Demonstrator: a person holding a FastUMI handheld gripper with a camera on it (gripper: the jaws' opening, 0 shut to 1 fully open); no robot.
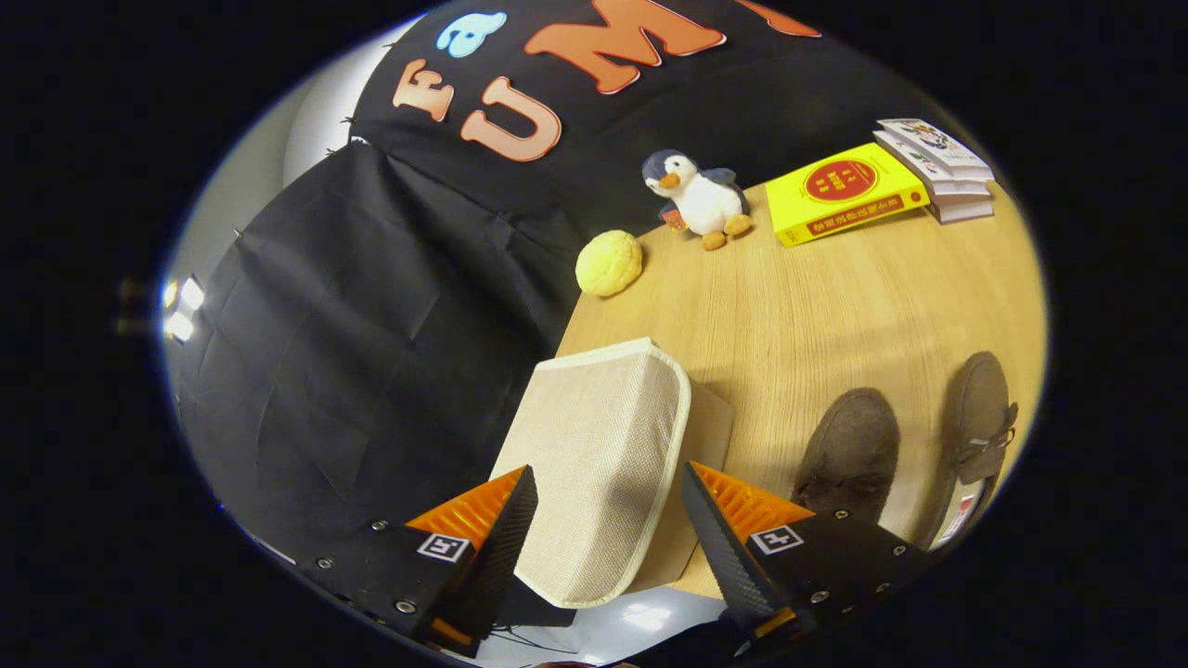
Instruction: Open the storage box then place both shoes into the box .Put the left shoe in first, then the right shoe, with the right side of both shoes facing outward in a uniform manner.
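A beige fabric storage box with white trim stands at the near corner of the wooden table. Its trimmed lid panel faces me, and a tan panel shows just behind it. My gripper is open wide, and the lid panel fills the gap between the fingers, one fingertip at each side edge. I cannot tell if either fingertip touches it. Two dark brown suede shoes stand side by side to the right of the box: one just beyond the right finger, the other farther right.
At the far side of the table sit a yellow bumpy ball, a penguin plush, a yellow book and a small stack of books. Black cloth hangs to the left, past the table's edge.
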